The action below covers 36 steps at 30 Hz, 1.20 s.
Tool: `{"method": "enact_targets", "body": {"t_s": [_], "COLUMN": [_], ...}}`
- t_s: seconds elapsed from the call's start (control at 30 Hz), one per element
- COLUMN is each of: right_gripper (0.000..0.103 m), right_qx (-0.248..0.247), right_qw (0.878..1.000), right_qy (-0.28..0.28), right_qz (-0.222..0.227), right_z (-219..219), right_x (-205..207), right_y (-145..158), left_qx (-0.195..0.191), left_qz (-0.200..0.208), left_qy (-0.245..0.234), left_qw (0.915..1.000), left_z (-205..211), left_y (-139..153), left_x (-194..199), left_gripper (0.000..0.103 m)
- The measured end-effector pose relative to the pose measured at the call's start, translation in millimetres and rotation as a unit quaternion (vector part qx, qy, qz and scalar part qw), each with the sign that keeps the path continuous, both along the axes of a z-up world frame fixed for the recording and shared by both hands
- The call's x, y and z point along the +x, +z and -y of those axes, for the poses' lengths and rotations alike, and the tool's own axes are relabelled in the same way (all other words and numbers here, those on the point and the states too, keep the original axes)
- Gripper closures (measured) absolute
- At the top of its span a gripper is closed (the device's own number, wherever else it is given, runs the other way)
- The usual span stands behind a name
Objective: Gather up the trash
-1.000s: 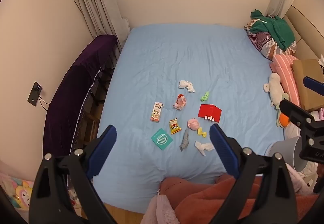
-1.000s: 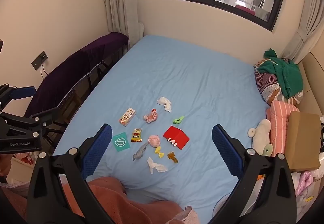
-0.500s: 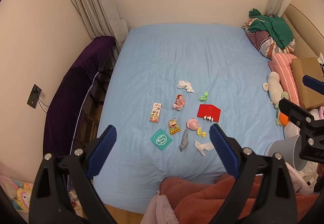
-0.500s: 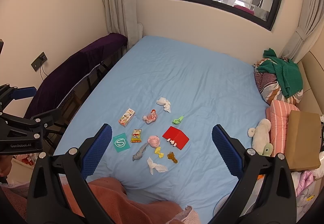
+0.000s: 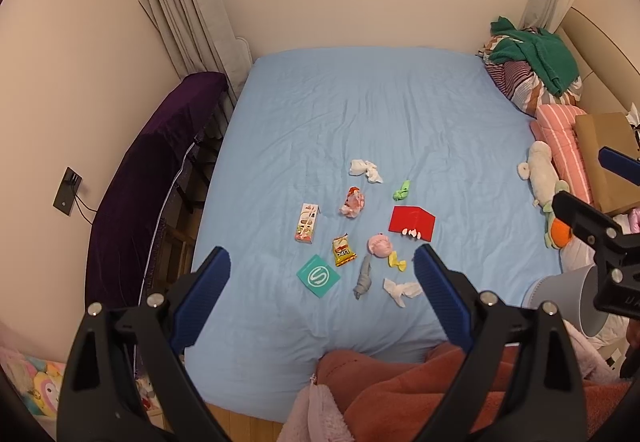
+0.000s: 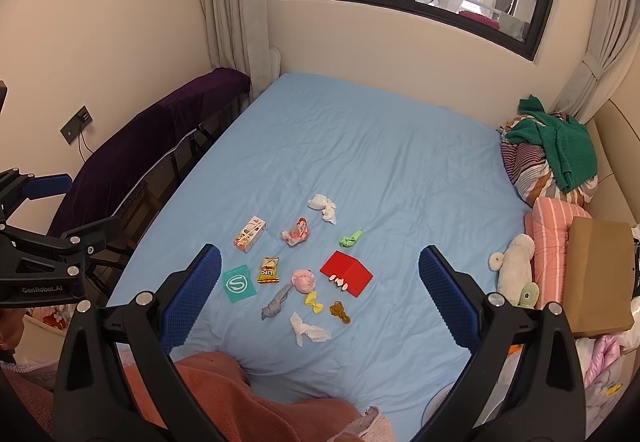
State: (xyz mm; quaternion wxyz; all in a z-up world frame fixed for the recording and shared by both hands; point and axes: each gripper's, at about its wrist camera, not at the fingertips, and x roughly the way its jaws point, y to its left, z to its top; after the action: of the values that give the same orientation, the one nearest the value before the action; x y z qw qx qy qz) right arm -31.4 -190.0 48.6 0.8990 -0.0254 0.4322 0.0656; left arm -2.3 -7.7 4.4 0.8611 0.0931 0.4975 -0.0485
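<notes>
Trash lies ahead of both spread, empty grippers; nearest, crumpled white tissue (image 5: 401, 290) near the bin (image 5: 568, 296), favours right gripper (image 6: 319, 300) over left gripper (image 5: 321, 298).

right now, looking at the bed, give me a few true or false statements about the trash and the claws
1. Both claws are open and hold nothing. True: the left claw and the right claw are spread wide above the bed.
2. The red folded card lies on the floor. False: it lies on the bed among the other litter.
3. The teal square packet sits near the foot edge of the bed, beside the yellow snack wrapper. True.
4. The trash is already inside the grey bin. False: the pieces are still scattered on the sheet.
5. The green cloth is spread over the trash. False: it lies on the striped bedding in the far corner.
</notes>
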Motion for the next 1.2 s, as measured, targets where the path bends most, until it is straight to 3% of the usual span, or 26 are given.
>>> {"method": "enact_targets", "body": {"t_s": [1.2], "right_gripper": [0.007], "right_qx": [-0.002], "right_qw": [1.0], "right_qy": [-0.002], "right_qz": [0.007], "right_z": [2], "right_x": [-5], "right_y": [4], "left_qx": [-0.002], "left_qz": [0.003], "left_qy": [-0.002], "left_qw": [1.0], "left_z": [2], "left_y": [7], "left_x": [3], "left_gripper": [0.01]}}
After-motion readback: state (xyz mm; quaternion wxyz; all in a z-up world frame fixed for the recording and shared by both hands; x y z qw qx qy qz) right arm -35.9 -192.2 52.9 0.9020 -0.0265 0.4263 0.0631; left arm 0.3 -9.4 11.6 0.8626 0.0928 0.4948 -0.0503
